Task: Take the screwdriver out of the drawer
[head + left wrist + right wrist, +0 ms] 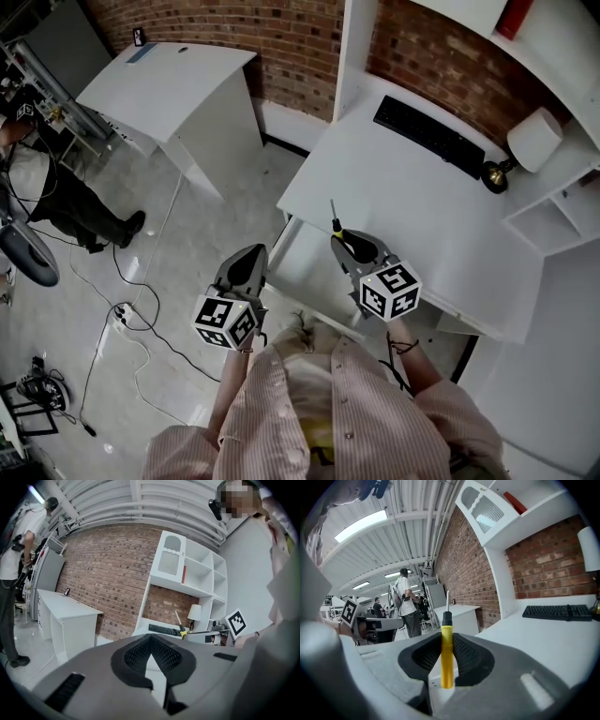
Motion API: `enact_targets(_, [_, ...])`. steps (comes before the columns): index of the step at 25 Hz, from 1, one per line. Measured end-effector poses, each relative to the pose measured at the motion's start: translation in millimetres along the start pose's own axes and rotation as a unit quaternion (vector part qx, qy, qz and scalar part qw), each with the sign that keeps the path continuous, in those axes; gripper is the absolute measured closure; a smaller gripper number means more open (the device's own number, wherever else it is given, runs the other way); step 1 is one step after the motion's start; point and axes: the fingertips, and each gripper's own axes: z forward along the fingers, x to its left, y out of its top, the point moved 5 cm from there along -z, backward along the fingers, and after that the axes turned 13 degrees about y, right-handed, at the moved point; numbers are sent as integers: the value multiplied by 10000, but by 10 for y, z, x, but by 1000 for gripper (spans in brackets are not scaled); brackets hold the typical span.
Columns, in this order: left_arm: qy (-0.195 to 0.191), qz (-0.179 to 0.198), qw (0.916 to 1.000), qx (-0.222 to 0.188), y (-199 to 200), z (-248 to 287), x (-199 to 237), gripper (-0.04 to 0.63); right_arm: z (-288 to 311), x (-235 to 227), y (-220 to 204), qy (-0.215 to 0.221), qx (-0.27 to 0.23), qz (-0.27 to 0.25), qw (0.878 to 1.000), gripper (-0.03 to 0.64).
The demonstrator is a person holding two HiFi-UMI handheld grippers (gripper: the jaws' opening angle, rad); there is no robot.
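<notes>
Screwdriver point(446, 660) stands upright, clamped between the right gripper's point(446, 641) jaws.

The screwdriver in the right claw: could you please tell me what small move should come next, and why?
Probably carry the right claw forward over the desk and lower the screwdriver onto its bare top. The pads grip the yellow handle with the shaft pointing up, already clear of the drawer, and the left claw is shut and empty, so it cannot take it.

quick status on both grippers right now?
Left gripper: jaws closed, nothing between them.
Right gripper: jaws closed on the yellow-handled screwdriver with a black collar, metal shaft pointing up.
</notes>
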Motion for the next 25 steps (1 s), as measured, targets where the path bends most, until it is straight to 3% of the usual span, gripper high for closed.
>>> enact_targets(14, [185, 199, 9969, -741, 477, -135, 109, 597, -426, 43, 669, -487, -1407, -224, 9886, 537])
enact_targets(25, [370, 287, 9943, -963, 646, -223, 174, 597, -634, 30, 848, -764, -1745, -323, 9812, 537])
